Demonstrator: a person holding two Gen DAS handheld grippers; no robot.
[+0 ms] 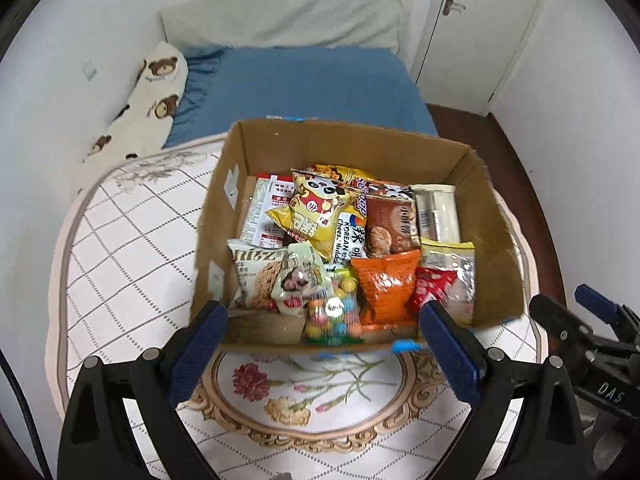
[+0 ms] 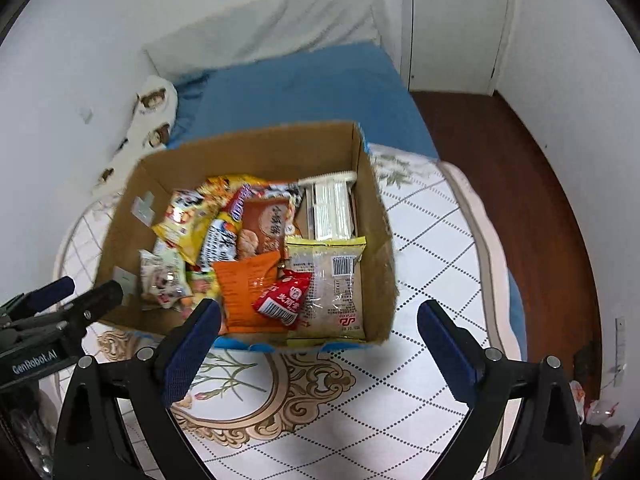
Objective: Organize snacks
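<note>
An open cardboard box (image 1: 492, 216) stands on a white patterned table and is full of snack packets. It also shows in the right wrist view (image 2: 376, 216). Inside lie an orange packet (image 1: 386, 284), a yellow packet (image 1: 316, 212), a small red packet (image 2: 286, 296), a clear packet of candy balls (image 1: 332, 312) and a brown biscuit packet (image 1: 390, 224). My left gripper (image 1: 322, 324) is open and empty, just in front of the box's near wall. My right gripper (image 2: 320, 320) is open and empty, over the box's near right corner.
The table (image 1: 132, 240) has a white cloth with a flower motif (image 1: 304, 384). Behind it is a bed with a blue sheet (image 1: 304, 84) and a bear-print pillow (image 1: 154, 100). Dark wooden floor (image 2: 512, 184) and a white door (image 2: 456, 20) lie to the right.
</note>
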